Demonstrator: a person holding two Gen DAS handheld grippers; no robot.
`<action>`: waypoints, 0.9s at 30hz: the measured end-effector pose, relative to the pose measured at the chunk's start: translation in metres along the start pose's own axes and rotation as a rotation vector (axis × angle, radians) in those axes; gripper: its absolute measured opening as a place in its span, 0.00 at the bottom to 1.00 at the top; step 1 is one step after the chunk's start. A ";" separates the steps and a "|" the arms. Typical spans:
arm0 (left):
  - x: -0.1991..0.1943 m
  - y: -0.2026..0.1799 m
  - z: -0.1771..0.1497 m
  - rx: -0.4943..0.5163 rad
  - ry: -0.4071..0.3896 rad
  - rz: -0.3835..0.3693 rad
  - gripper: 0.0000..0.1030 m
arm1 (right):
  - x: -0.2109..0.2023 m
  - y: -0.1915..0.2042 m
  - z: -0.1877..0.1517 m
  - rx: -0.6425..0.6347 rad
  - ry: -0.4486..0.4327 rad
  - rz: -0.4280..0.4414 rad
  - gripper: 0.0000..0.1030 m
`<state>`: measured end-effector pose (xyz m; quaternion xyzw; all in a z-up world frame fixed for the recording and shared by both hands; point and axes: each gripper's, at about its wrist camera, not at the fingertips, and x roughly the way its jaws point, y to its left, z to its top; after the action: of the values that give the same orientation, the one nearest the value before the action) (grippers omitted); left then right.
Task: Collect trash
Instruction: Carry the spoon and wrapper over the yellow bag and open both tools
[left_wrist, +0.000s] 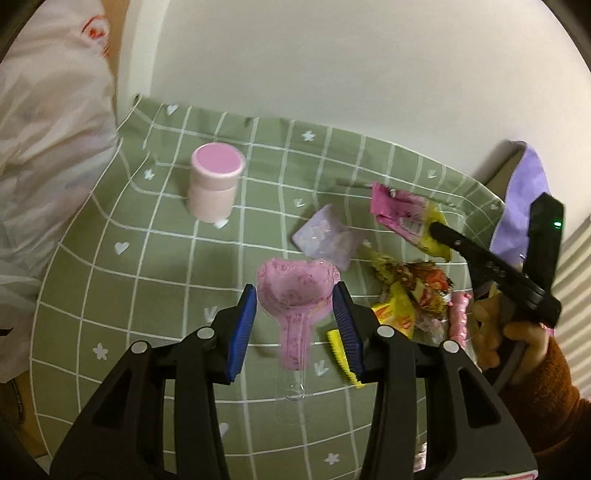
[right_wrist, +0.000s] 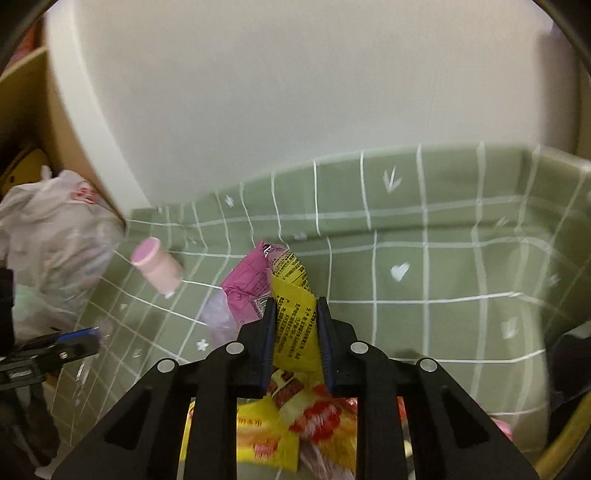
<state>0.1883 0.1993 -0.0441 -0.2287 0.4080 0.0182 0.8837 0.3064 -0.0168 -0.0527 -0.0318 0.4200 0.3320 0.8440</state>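
Observation:
My left gripper (left_wrist: 294, 301) is open, its blue pads on either side of a pink heart-shaped plastic scoop wrapper (left_wrist: 295, 295) lying on the green checked cloth (left_wrist: 147, 280). My right gripper (right_wrist: 295, 332) is shut on a yellow and magenta snack wrapper (right_wrist: 293, 310) and holds it above the cloth; it also shows in the left wrist view (left_wrist: 406, 218), pinched by the right gripper (left_wrist: 439, 230). A pile of yellow and red wrappers (left_wrist: 413, 295) lies at the right, below the right gripper (right_wrist: 295, 435). A pale purple packet (left_wrist: 327, 240) lies mid-table.
A pink lidded jar (left_wrist: 216, 182) stands at the back left of the cloth. A white plastic bag (left_wrist: 48, 147) hangs at the left edge. A purple cloth item (left_wrist: 524, 199) sits at the far right. A white wall is behind the table.

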 end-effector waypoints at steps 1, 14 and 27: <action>-0.003 -0.007 0.000 0.017 -0.008 -0.005 0.40 | -0.009 0.001 0.001 -0.007 -0.011 -0.003 0.20; -0.022 -0.117 0.027 0.237 -0.129 -0.155 0.40 | -0.156 -0.045 -0.016 -0.011 -0.184 -0.191 0.20; -0.017 -0.242 0.032 0.451 -0.150 -0.328 0.40 | -0.277 -0.102 -0.055 0.106 -0.350 -0.455 0.20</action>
<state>0.2529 -0.0013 0.0807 -0.0871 0.2928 -0.1994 0.9311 0.2105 -0.2622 0.0907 -0.0233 0.2670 0.1122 0.9569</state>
